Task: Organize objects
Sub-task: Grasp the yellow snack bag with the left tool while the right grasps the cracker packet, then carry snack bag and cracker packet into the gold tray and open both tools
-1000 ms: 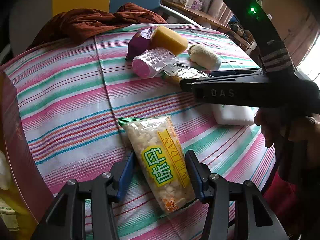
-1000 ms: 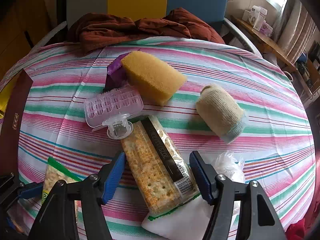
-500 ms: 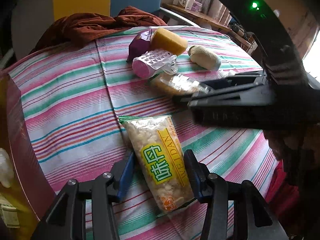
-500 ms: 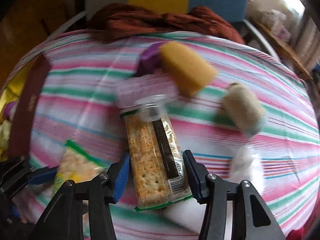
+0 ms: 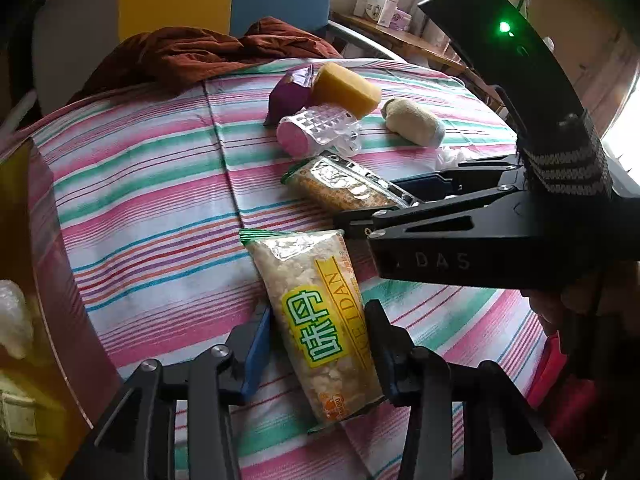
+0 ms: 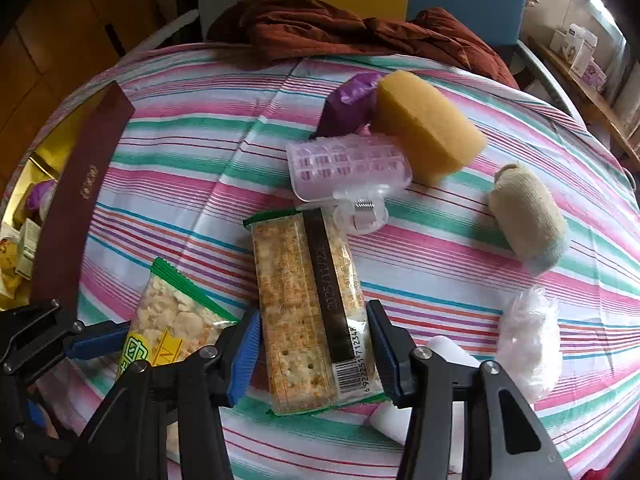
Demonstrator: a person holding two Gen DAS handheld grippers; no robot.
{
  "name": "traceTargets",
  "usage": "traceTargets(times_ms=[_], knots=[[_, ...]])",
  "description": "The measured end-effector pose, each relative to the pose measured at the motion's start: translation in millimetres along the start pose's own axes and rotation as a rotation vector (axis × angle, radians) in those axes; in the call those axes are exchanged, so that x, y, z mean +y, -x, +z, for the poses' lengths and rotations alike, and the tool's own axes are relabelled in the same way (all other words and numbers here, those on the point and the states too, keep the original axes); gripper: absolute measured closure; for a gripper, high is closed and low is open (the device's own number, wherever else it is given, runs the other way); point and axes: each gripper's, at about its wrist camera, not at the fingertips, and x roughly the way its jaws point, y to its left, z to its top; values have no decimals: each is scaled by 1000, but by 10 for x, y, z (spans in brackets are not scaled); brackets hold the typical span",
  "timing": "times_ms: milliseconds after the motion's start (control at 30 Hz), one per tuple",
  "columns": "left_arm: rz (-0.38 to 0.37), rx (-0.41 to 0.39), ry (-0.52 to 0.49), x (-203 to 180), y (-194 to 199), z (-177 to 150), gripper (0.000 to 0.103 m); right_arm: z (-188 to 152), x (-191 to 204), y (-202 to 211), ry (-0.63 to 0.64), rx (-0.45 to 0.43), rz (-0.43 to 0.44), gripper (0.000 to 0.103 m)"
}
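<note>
On the striped cloth (image 5: 152, 208) a clear snack bag with a yellow-green label (image 5: 316, 320) lies between the fingers of my left gripper (image 5: 318, 310). Its jaws are closing and both pads touch the bag's sides. In the right wrist view a cracker pack with a dark strip (image 6: 304, 300) runs lengthwise between the blue pads of my right gripper (image 6: 314, 312), which is shut on its near end. In the left wrist view the right gripper (image 5: 374, 204) reaches in from the right, holding the pack (image 5: 340, 188). The snack bag (image 6: 176, 320) lies left of the pack.
Beyond the pack lie a pink hair roller (image 6: 348, 164), a purple packet (image 6: 348, 108), a yellow sponge (image 6: 428, 132) and a beige rolled sock (image 6: 528, 216). Crumpled white plastic (image 6: 528, 344) and a white block (image 6: 448, 352) sit right. A dark-rimmed box (image 6: 80, 200) stands left, brown cloth (image 6: 340, 28) behind.
The right gripper's jaws have narrowed onto the cracker pack, and the pack now lines up with its fingers. The left jaws have drawn in a little around the snack bag.
</note>
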Motion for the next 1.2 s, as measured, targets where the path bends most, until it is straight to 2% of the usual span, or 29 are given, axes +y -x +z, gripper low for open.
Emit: traceTargets(times_ms=[400, 667, 733, 933, 1200], knots=[[30, -98, -12, 7, 469, -69, 59, -53, 78, 324, -32, -91, 160, 52], [43, -221, -1, 99, 1126, -111, 59, -28, 184, 475, -32, -142, 289, 52], [52, -248, 18, 193, 1291, -141, 59, -38, 249, 509, -21, -144, 304, 52], [111, -282, 105, 620, 1590, -316, 59, -68, 483, 586, -8, -148, 279, 52], [200, -301, 282, 1358, 1864, -682, 59, -10, 995, 749, 21, -188, 301, 52]])
